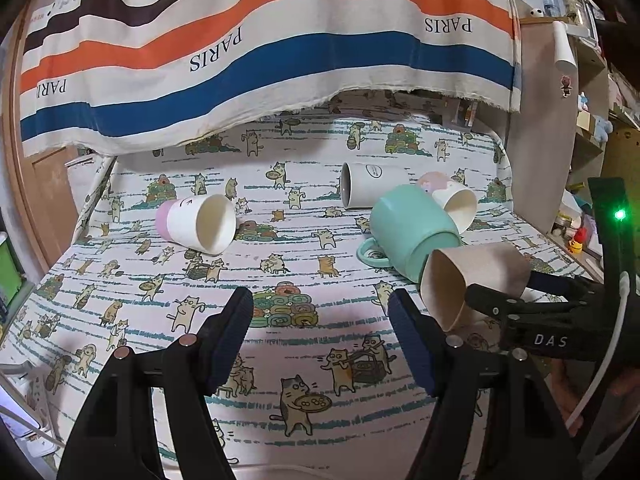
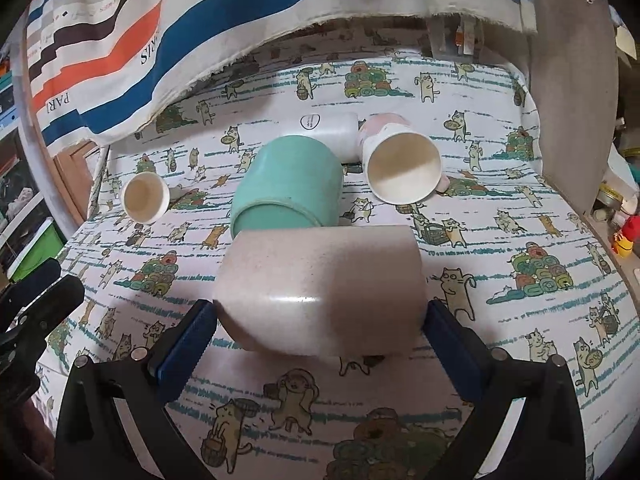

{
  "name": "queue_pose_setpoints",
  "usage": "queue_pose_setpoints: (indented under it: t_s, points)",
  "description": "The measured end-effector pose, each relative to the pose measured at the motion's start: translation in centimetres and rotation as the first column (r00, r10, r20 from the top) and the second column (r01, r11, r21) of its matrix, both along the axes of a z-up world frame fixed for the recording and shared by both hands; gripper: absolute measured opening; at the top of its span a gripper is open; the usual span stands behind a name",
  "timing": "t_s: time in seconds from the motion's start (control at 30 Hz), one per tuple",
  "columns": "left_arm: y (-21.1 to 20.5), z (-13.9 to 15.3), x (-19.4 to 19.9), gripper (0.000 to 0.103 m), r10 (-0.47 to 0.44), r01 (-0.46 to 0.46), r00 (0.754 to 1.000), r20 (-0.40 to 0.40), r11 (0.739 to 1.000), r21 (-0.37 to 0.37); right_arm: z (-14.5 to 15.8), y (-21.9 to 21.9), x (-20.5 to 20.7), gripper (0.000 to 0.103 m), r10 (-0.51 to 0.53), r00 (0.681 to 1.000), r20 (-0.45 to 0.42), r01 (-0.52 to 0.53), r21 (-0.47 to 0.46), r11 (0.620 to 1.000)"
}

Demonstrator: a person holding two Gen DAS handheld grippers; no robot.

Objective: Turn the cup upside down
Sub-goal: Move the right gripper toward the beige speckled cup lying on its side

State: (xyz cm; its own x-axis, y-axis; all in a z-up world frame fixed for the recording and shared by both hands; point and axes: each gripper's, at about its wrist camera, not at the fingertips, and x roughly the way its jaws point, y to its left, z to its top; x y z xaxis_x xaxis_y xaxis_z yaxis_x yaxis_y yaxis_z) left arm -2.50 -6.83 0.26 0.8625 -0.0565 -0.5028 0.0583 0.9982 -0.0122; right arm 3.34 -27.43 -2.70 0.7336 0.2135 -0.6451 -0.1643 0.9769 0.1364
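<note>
In the right wrist view, the right tongs (image 2: 320, 320) fill the lower part of the frame and pinch the beige cup (image 2: 320, 288) across its body, a blue pad pressed to each side. The cup is held off the cat-print worktop (image 2: 520, 340), on its side or tilted, with its closed base toward the camera and its mouth pointing away. So the flip looks only partly done: the cup is gripped and lifted, but it is not yet mouth-down and not set down.

In the left wrist view, the left tongs (image 1: 320, 320) sit low in the frame, spread wide and empty, pointing across the worktop and clear of the cup at the right.

Beyond, in the middle of the frame, a green mug (image 2: 286, 184) lies on its side just behind the held cup. Farther back lie a white tumbler (image 2: 324, 124), a pink-patterned cup (image 2: 400, 164) at right and a pink-based cup (image 2: 144, 196) at left.
</note>
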Motion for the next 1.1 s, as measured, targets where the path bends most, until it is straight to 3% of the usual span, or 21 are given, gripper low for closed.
queue_pose_setpoints:
  t_s: [0.4, 0.57, 0.73, 0.87, 0.9, 0.93, 0.97, 1.0, 1.03, 1.1]
  points:
    - [0.3, -0.3, 0.2, 0.069, 0.003, -0.003, 1.0, -0.01, 1.0, 0.006, -0.3, 1.6, 0.3, 0.103, -0.005, 1.0, 0.02, 0.006, -0.08, 0.997]
    - [0.1, -0.7, 0.2, 0.069, -0.008, 0.008, 1.0, -0.015, 1.0, 0.011, -0.1, 0.8, 0.0, 0.103, 0.087, 0.996, -0.01, -0.088, -0.059, 0.994]
    - [-1.0, -1.6, 0.6, 0.069, -0.069, 0.068, 0.995, -0.074, 0.998, -0.017, 0.4, -0.6, -0.7, 0.103, 0.153, 0.988, -0.009, -0.153, -0.011, 0.988]
    - [-3.0, -2.1, 0.7, 0.054, -0.134, 0.133, 0.985, -0.106, 0.991, -0.017, 2.0, -2.7, -0.7, 0.1, 0.064, 0.996, 0.067, -0.06, -0.062, 0.996]
    - [-3.6, -2.2, 0.8, 0.049, -0.154, 0.152, 0.981, -0.114, 0.988, -0.025, 2.5, -3.4, -0.4, 0.085, 0.037, 0.996, 0.078, -0.031, -0.077, 0.997]
    - [-4.1, -2.3, 1.0, 0.045, -0.178, 0.175, 0.976, -0.126, 0.984, -0.037, 2.9, -3.8, 0.1, 0.061, 0.02, 0.997, 0.07, -0.014, -0.092, 0.996]
    - [-4.7, -2.3, 1.3, 0.039, -0.203, 0.198, 0.969, -0.141, 0.979, -0.051, 3.2, -4.3, 0.9, 0.049, 0.003, 0.999, 0.049, 0.002, -0.106, 0.994]
    - [-5.3, -2.4, 1.7, 0.036, -0.225, 0.217, 0.962, -0.154, 0.974, -0.064, 3.2, -4.7, 1.5, 0.03, -0.004, 0.999, 0.035, 0.008, -0.11, 0.994]
    - [-5.9, -2.5, 2.1, 0.035, -0.245, 0.234, 0.955, -0.169, 0.969, -0.078, 3.3, -5.1, 2.4, 0.022, -0.014, 1.0, 0.019, 0.016, -0.113, 0.993]
    - [-6.8, -2.7, 2.8, 0.029, -0.264, 0.25, 0.946, -0.191, 0.964, -0.096, 3.3, -5.6, 3.8, 0.018, -0.024, 1.0, 0.004, 0.025, -0.12, 0.992]
